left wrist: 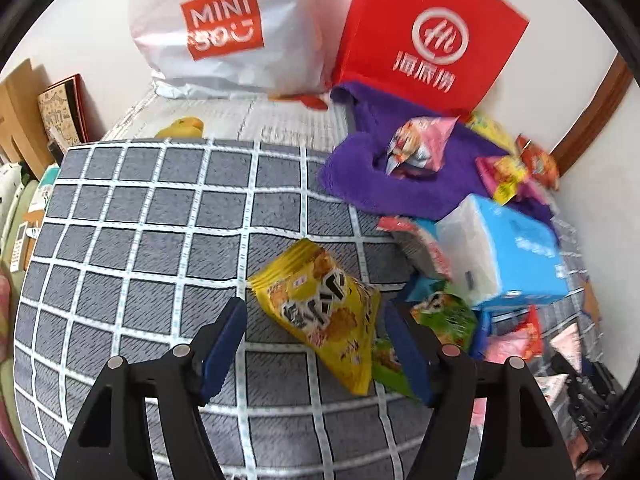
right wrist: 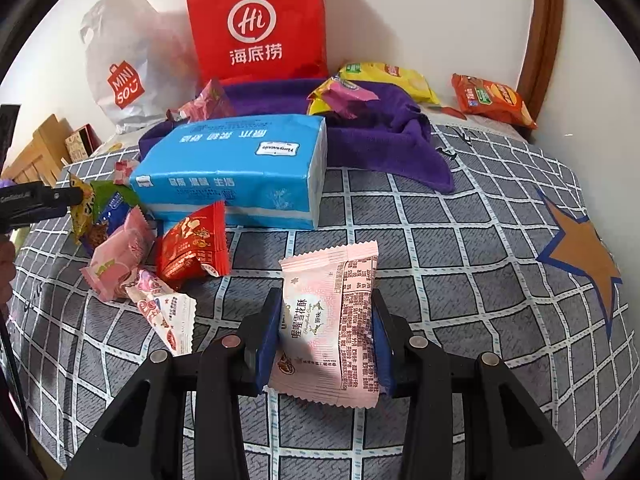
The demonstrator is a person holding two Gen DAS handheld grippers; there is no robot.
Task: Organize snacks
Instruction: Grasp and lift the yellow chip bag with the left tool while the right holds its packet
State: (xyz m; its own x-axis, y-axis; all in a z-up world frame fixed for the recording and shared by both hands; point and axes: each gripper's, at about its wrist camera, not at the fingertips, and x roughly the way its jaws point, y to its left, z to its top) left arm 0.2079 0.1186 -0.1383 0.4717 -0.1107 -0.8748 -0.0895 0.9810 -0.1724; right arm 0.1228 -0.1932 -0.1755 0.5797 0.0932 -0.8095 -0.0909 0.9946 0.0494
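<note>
Through the left wrist view we see the left gripper (left wrist: 316,344) with its blue pads spread, a yellow crinkled snack packet (left wrist: 324,312) lying loose between them on the grey checked bedcover (left wrist: 140,220); neither pad presses it. A green snack packet (left wrist: 444,316) sits just beside the right-hand pad, partly covered, and its lower edge is hard to make out through the blur.

Only the right wrist view shows us the right gripper (right wrist: 326,332) clamped on a pale pink printed snack packet (right wrist: 332,320), held upright above the bedcover. It also shows us the blue tissue pack (right wrist: 240,168) whole, where the left view cuts it off. Behind stand a red paper bag (right wrist: 256,20) and a purple towel (right wrist: 384,140).
</note>
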